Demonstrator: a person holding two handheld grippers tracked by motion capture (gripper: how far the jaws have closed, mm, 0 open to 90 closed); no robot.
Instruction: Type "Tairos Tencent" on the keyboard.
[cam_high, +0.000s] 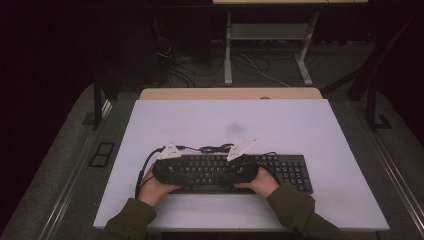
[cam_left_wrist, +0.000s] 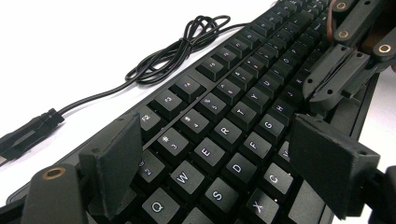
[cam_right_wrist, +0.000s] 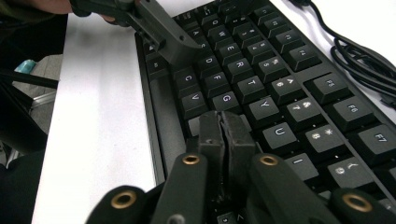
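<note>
- The keyboard (cam_high: 240, 172) lies on the table's (cam_high: 300, 130) near edge, its cable (cam_left_wrist: 182, 51) coiled behind it.
- Left gripper (cam_left_wrist: 219, 158) hovers over the letter keys, jaws spread wide, holding nothing.
- Right gripper (cam_right_wrist: 223, 135) has its jaws pressed together, tips down near the H key.
- Likely step: pressing keys; next calls for a short, straight push onto one key.

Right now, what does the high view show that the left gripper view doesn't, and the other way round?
High view alone: the whole white rectangular table top, both green sleeves, the grey metal desk frame on the floor behind. Left gripper view alone: readable key letters such as Q, W, E, and the left hand-held gripper with jaws spread wide. Shared: the black plastic keyboard, its coiled black cable, and the right hand-held gripper, closed over the keys.
</note>
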